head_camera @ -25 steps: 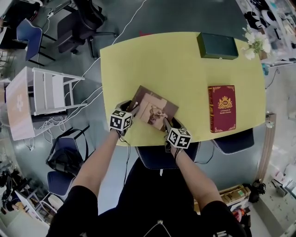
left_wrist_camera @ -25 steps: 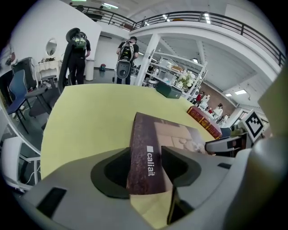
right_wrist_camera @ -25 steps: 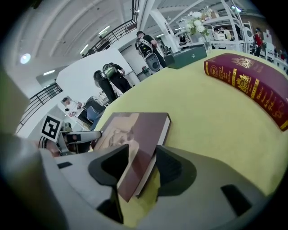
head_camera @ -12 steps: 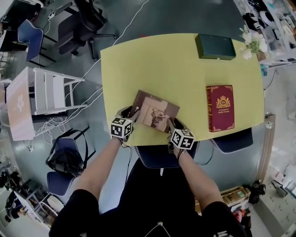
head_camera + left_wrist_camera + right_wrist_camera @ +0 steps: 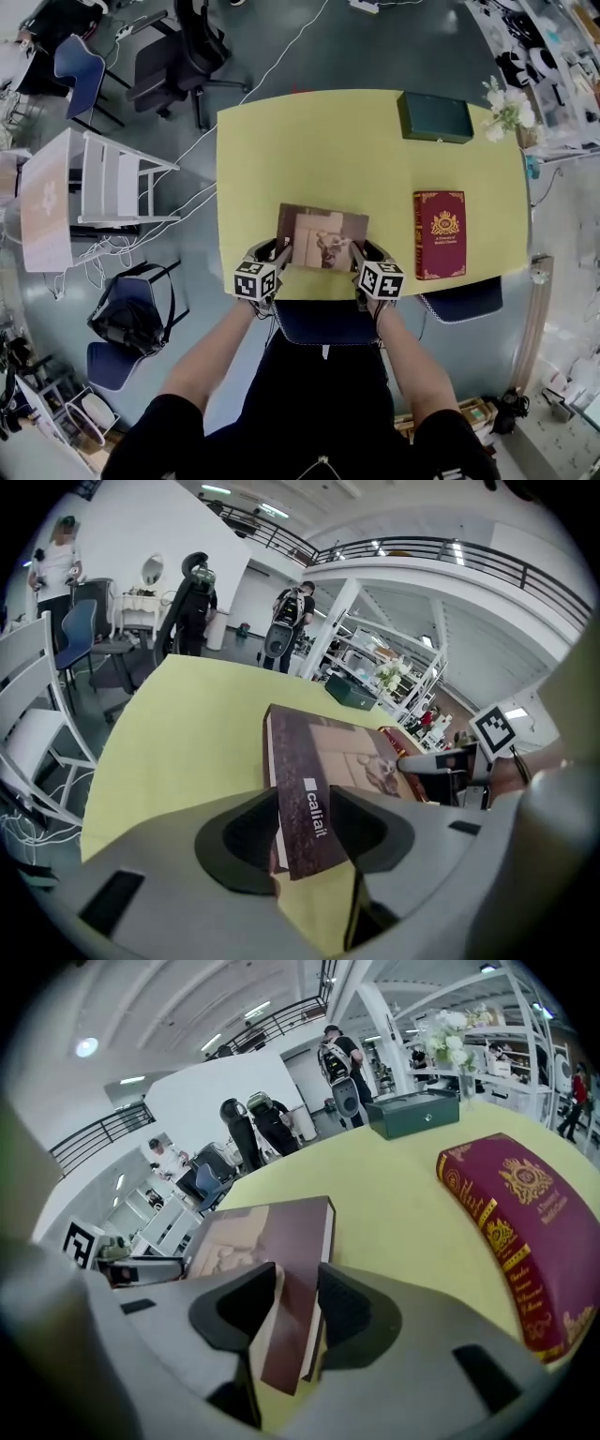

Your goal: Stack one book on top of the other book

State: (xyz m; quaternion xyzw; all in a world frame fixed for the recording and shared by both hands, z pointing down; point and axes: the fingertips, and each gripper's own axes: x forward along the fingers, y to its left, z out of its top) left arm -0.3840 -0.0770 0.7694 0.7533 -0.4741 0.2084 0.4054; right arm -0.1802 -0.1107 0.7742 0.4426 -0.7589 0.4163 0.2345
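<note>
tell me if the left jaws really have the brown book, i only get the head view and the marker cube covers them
observer: yes. In the left gripper view the left gripper has just been closing, and its pads press a near corner of the brown book.
operator: and the right one
observer: same. The right gripper has just been closing, with the book's other near corner pinched between its pads.
operator: any print at the left corner
observer: white lettering sits right between the left jaws; it reads roughly "caliait".
</note>
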